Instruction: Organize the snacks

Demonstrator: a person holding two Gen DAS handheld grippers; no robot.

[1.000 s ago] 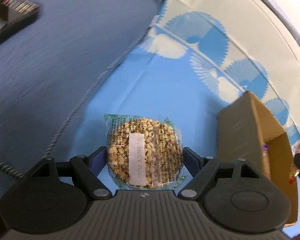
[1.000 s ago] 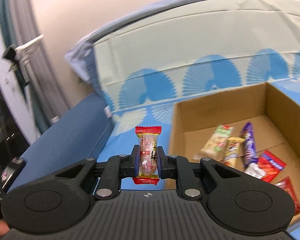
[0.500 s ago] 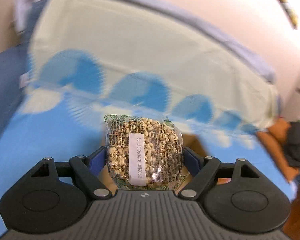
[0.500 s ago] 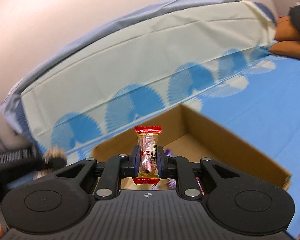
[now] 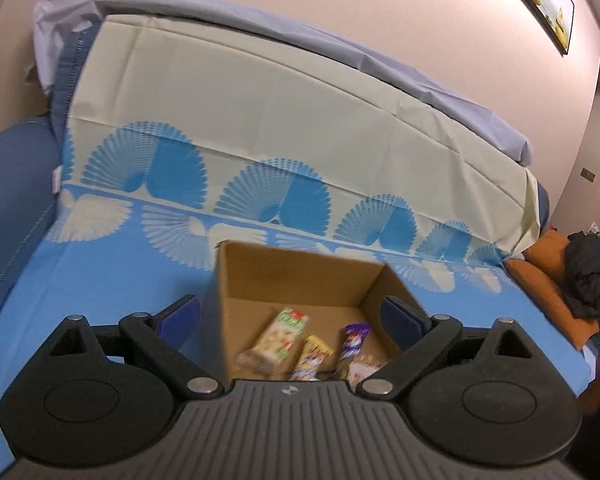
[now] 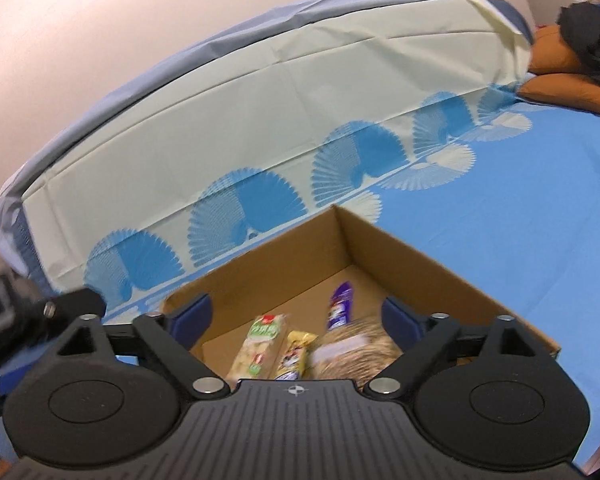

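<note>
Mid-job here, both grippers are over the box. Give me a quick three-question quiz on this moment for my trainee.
1. True or false: the left gripper holds a snack.
2. The purple packet lies: A) in the cardboard box; B) on the blue sheet; C) between the right gripper's jaws.
3. Fill in: the blurred round puffed-grain pack in the right wrist view is inside the ____.

Key
1. False. Its jaws have just been opening and stand wide, with nothing between them.
2. A. It lies on the box floor beside the green-topped bar and the yellow packet. The right gripper's jaws, also just opened, are empty.
3. Box.
</note>
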